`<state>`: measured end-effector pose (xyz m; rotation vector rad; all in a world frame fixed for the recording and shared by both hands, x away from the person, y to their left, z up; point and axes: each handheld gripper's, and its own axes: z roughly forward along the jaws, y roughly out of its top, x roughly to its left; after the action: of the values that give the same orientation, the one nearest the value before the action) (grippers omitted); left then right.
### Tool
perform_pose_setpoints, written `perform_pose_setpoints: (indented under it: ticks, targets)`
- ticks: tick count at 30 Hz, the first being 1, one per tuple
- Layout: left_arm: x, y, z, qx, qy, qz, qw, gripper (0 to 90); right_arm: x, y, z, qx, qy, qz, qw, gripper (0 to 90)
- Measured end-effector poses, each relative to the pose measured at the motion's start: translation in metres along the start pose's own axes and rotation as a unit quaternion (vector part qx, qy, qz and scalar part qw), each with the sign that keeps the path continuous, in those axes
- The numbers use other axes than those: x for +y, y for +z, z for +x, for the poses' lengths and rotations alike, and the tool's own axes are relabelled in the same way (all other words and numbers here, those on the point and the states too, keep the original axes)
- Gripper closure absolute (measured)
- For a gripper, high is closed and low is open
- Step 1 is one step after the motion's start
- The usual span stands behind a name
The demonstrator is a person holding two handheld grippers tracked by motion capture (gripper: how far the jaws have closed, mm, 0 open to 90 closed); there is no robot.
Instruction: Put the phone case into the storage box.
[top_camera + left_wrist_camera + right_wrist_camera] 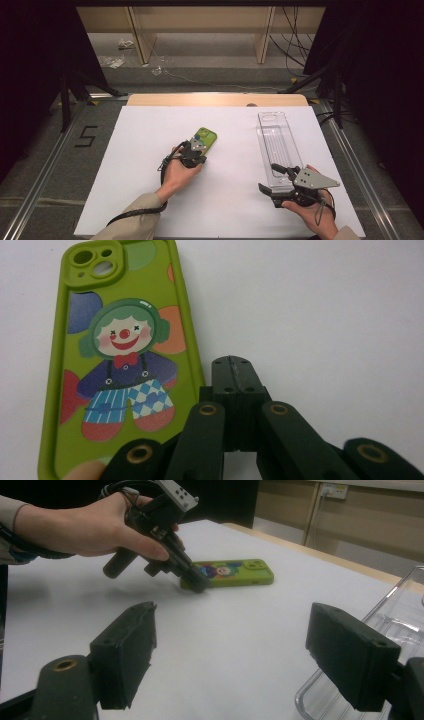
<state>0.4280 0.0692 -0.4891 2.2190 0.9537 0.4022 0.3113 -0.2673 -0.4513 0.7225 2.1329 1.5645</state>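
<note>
Left gripper (196,152): jaws fully closed, pads together, nothing between them. In the left gripper view the tip (234,371) sits on the table just beside the long right edge of the green phone case (117,360). It looks like it's touching or nearly touching that edge; can't tell which. My read: closed jaws are being used as a pusher or prod to nudge or square up the case, not to grasp it.

Case lies flat, back side up, clown print and camera cutout showing, near the middle of the white table sheet (230,200), angled with the camera end away from the person.

Right gripper (280,187): jaws wide apart, holding nothing. In the right gripper view one pad (352,655) sits over the near end of the clear plastic package tray (276,142) and the other over bare table. Probably parked ready to steady or pick up the tray.

Tray lies lengthwise on the right side of the sheet, well apart from the case. Likely the case goes into it.
</note>
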Motion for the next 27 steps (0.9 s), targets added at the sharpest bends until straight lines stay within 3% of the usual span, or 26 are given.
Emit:
perform_pose_setpoints:
  ticks: [9, 14, 15, 16, 18, 19, 20, 21, 22, 27]
  targets:
    - [0.0, -0.002, 0.004, -0.006, -0.002, 0.005, 1.0, 89.2, 0.0, 0.0, 0.0, 0.0, 0.002, -0.001, 1.0, 21.4]
    - [0.004, -0.008, 0.005, -0.017, -0.004, -0.003, 0.9999, 78.8, 0.0, 0.0, 0.0, -0.001, 0.003, -0.001, 1.0, 21.3]
    - [0.006, -0.01, 0.006, -0.017, -0.011, -0.008, 0.9998, 73.0, 0.0, 0.0, 0.0, 0.0, 0.002, -0.001, 1.0, 21.3]
    - [0.007, -0.011, 0.006, -0.012, -0.018, -0.012, 0.9997, 61.9, 0.0, 0.0, 0.0, 0.0, 0.002, -0.001, 1.0, 21.3]
    - [0.011, -0.013, 0.01, 0.004, -0.012, -0.008, 0.9999, 50.5, 0.0, 0.0, 0.0, -0.001, 0.002, 0.0, 1.0, 21.3]
    - [0.013, -0.013, 0.012, 0.01, -0.012, -0.007, 0.9999, 33.6, 0.0, -0.001, 0.0, 0.0, 0.002, -0.001, 1.0, 21.3]
    - [0.015, -0.013, 0.015, 0.018, -0.018, -0.006, 0.9997, 33.6, 0.0, -0.001, 0.0, 0.0, 0.002, -0.001, 1.0, 21.3]
    - [0.017, -0.012, 0.018, 0.021, -0.021, -0.004, 0.9996, 19.1, 0.0, 0.0, 0.0, 0.0, 0.001, 0.0, 1.0, 21.3]
    - [0.019, -0.012, 0.02, 0.024, -0.025, -0.002, 0.9994, 12.9, 0.0, 0.0, 0.0, 0.0, 0.002, -0.001, 1.0, 21.2]
    - [0.03, -0.008, 0.037, 0.031, -0.015, 0.025, 0.9991, 0.0, 0.0, 0.0, 0.0, 0.001, 0.002, -0.001, 1.0, 21.2]
